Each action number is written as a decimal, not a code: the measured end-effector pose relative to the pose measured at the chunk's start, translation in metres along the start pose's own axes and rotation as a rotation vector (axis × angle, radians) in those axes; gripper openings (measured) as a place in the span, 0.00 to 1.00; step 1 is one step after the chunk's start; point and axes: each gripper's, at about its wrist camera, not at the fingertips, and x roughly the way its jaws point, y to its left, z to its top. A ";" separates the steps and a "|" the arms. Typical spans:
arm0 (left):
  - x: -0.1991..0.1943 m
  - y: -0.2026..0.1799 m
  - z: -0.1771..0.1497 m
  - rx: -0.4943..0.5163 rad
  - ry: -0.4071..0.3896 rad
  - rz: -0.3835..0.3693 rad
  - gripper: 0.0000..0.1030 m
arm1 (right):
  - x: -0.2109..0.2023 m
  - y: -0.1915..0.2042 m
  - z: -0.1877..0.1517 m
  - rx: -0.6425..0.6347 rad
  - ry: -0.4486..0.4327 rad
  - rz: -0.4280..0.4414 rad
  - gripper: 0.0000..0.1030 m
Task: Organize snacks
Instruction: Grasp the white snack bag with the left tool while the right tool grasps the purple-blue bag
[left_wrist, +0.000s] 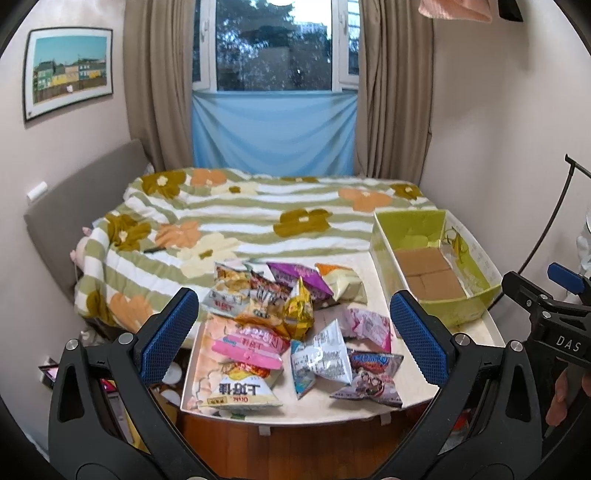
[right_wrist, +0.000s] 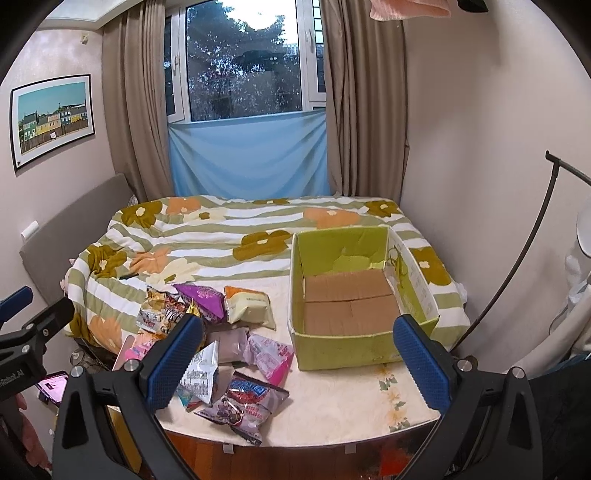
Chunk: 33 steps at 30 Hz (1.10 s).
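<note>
Blue-padded left gripper (left_wrist: 293, 332) spread wide, empty; snack packets (left_wrist: 291, 332) heaped on the surface (left_wrist: 376, 408) between and beyond its fingers, green cardboard box (left_wrist: 458, 314) ahead-right.
Right wrist view: right gripper (right_wrist: 295, 358) likewise agape, empty; box (right_wrist: 347, 347) straight ahead, packets ahead-left.

A cream table top (right_wrist: 343, 402) with a faint floral print fills the lower centre of both views, its rounded near edge at the bottom of the frame and its far edge against a bed covered by a green-and-white striped flowered blanket (right_wrist: 221, 236). On its left half lies a loose heap of snack packets (left_wrist: 280, 321), some overlapping, with a purple packet (right_wrist: 205, 297) and an orange-and-cream packet (right_wrist: 249, 304) toward the back. On its right half, apart from the heap, stands an open green cardboard box (right_wrist: 347, 345) whose brown bottom is bare.
</note>
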 end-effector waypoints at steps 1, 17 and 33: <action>0.002 0.002 0.000 -0.002 0.014 -0.007 1.00 | 0.000 -0.001 -0.001 0.005 0.010 -0.002 1.00; 0.103 0.010 -0.050 -0.009 0.272 -0.131 1.00 | 0.062 -0.004 -0.059 0.134 0.279 0.079 1.00; 0.241 -0.025 -0.106 -0.033 0.534 -0.041 0.96 | 0.197 0.001 -0.134 0.236 0.632 0.388 1.00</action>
